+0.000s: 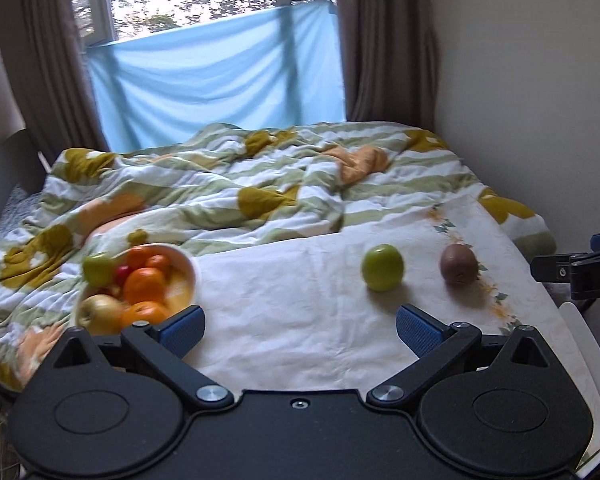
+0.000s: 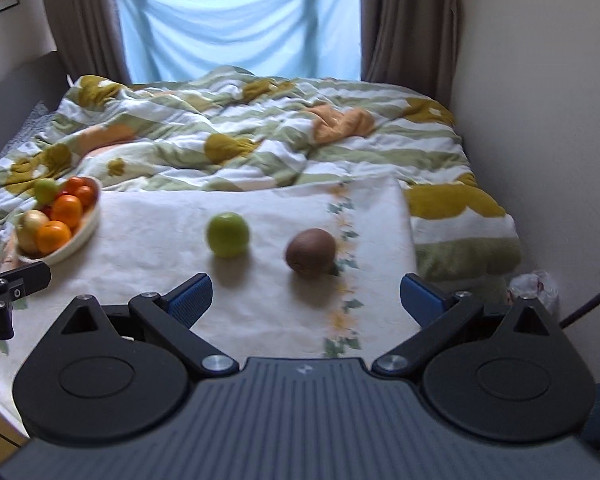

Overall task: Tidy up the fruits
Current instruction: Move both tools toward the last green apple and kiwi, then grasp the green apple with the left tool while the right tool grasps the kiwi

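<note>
A green apple (image 1: 382, 267) (image 2: 227, 234) and a brown kiwi (image 1: 459, 264) (image 2: 311, 253) lie loose on a white cloth (image 1: 300, 304) (image 2: 160, 232) spread over the bed. A cream bowl (image 1: 188, 276) (image 2: 85, 236) at the cloth's left end holds oranges, apples and a red fruit. My left gripper (image 1: 299, 326) is open and empty, short of the apple. My right gripper (image 2: 305, 298) is open and empty too, with the kiwi just beyond the gap between its blue fingers (image 2: 192, 294).
A rumpled green-striped duvet (image 1: 220, 184) (image 2: 260, 132) covers the bed behind the cloth. A wall (image 2: 540, 120) borders the bed on the right. Brown curtains and a blue sheet (image 1: 216, 80) hang at the window. A crumpled bag (image 2: 534, 286) lies by the wall.
</note>
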The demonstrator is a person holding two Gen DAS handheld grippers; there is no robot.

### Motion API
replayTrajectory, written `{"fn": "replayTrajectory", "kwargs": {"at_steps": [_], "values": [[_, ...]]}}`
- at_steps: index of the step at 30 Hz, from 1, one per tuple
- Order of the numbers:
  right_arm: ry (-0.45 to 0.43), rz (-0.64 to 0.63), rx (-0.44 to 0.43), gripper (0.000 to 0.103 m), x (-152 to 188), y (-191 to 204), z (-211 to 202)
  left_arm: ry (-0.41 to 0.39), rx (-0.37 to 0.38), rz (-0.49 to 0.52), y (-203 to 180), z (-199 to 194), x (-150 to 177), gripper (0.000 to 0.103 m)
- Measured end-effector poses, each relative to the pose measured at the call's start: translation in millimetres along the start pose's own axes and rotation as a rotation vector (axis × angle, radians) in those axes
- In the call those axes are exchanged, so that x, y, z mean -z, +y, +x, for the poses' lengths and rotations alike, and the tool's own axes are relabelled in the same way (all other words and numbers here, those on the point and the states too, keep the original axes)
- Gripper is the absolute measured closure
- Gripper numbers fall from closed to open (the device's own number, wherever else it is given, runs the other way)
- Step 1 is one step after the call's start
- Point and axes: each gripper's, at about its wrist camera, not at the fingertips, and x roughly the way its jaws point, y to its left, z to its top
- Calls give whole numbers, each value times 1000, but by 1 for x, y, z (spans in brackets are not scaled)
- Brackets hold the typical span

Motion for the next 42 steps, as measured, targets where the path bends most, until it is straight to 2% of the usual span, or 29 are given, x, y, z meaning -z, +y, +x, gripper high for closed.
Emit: {"fn": "replayTrajectory", "kwargs": {"at_steps": [6,12,18,21,24,25,28,29,35,42], "values": [[42,68,-16,0,-5,-32,39,44,48,48,-23,56,-19,0],[80,84,-27,0,-12,-48,83,97,96,97,-36,111,-35,0],[126,20,-64,0,-15,-51,124,155,160,168,-49,155,-41,4],[143,-33,-54,0,-17,-49,138,189,191,180,-52,171,-41,12],[160,-54,-71,0,-20,-47,151,211,215,184,-54,183,-41,19],[166,-57,-81,0,-21,-46,154,218,222,185,-54,185,-41,26],[181,-63,-106,1,-22,-43,161,239,262,186,-56,194,-41,36],[183,-64,-113,1,-22,-42,162,244,276,187,-56,196,-41,43],[194,-71,-155,4,-25,-38,169,247,289,189,-58,196,-41,44],[200,-63,-207,14,-30,-34,179,256,263,191,-52,194,-40,44]]}}
